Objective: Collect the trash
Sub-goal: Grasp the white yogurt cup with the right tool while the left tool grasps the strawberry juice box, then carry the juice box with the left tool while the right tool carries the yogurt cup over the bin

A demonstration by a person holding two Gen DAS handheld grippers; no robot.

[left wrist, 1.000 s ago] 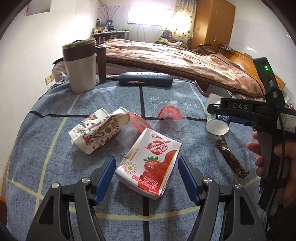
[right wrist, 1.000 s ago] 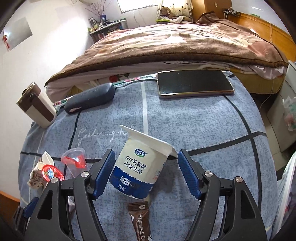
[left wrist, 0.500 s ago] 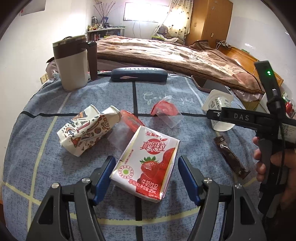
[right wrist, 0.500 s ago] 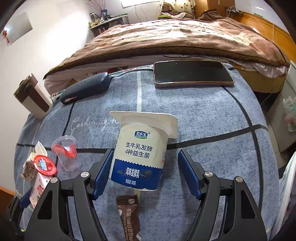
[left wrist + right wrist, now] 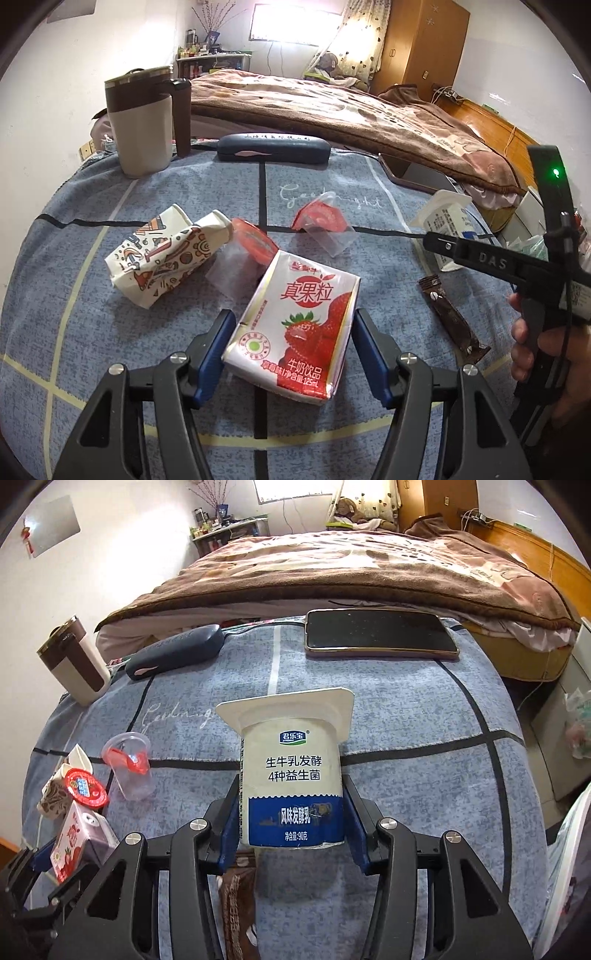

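Note:
My left gripper [image 5: 291, 350] is open around a red and white strawberry milk carton [image 5: 295, 326] that lies flat on the blue cloth; its pads stand just off the carton's sides. My right gripper [image 5: 291, 823] is shut on a white and blue yogurt cup [image 5: 291, 771], held upright; the cup also shows in the left wrist view [image 5: 445, 225]. A crushed patterned carton [image 5: 162, 258], two clear jelly cups with red lids [image 5: 321, 225] [image 5: 240, 258] and a brown sachet [image 5: 452, 317] lie on the cloth.
A beige and brown mug [image 5: 144, 118] and a dark glasses case [image 5: 273, 151] stand at the table's far edge. A phone [image 5: 380, 635] lies far right. A bed with a brown blanket [image 5: 332, 107] lies behind the table.
My right gripper has closed on the yogurt cup and the cup now stands upright in it. My left gripper has moved a little closer around the milk carton.

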